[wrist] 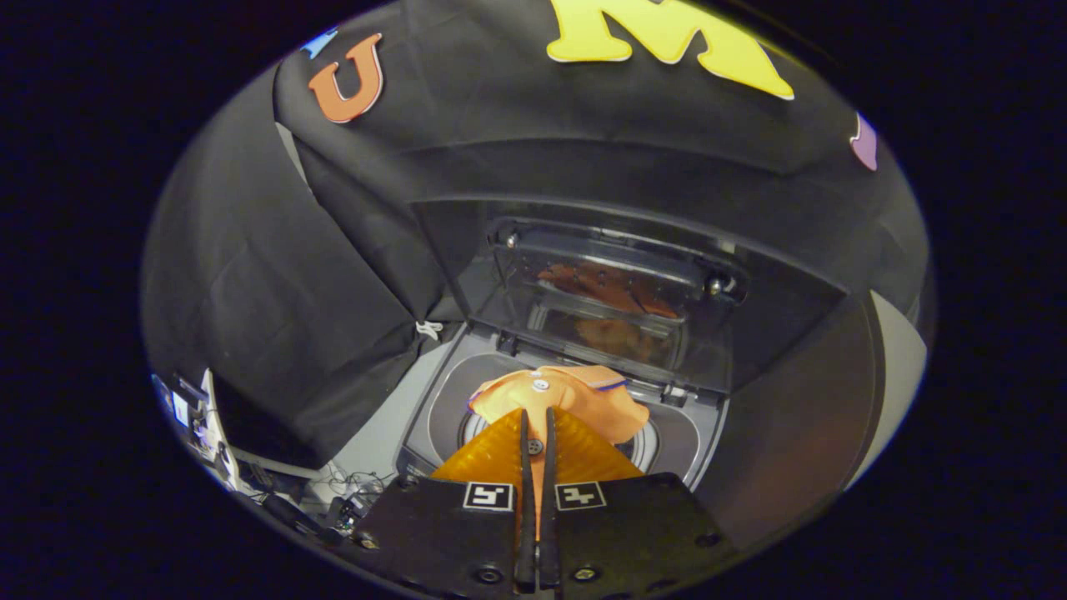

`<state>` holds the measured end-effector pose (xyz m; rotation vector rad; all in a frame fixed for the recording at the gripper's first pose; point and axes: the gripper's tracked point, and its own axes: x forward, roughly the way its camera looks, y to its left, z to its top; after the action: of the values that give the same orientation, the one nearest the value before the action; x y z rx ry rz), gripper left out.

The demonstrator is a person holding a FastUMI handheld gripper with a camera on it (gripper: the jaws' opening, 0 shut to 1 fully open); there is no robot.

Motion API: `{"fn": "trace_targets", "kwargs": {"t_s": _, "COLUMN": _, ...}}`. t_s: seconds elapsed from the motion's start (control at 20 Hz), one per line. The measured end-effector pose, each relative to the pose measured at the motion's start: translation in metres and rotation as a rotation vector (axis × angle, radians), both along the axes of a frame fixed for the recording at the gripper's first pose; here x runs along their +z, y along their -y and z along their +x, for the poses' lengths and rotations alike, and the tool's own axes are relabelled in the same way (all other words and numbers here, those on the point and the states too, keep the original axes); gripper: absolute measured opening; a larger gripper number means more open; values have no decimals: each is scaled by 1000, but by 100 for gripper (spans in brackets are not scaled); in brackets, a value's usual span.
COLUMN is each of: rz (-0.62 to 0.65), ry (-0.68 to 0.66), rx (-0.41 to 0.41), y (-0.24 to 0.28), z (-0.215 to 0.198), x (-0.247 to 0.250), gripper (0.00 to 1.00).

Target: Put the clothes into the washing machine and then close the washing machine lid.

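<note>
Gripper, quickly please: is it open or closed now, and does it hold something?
Gripper: closed, both fingers pinching the orange garment, which hangs over the washing machine drum opening; the lid stands open.

The hand-held two-finger gripper points forward and downward, its fingers drawn nearly together, pinching a thin fold of orange fabric.

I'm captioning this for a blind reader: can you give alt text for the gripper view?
The tool is shut on an orange garment, holding it over the open washing machine drum. The machine's lid stands raised behind it, against black cloth.
</note>
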<state>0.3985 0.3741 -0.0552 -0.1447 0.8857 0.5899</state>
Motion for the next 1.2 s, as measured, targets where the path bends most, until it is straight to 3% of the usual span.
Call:
{"fn": "trace_targets", "kwargs": {"t_s": 0.55, "rz": -19, "ry": -38, "rx": -36, "y": -7, "z": 4, "x": -54, "gripper": 5}}
{"fn": "trace_targets", "kwargs": {"t_s": 1.2, "rz": -20, "ry": -90, "rx": -214, "y": -6, "z": 26, "x": -134, "gripper": 5}}
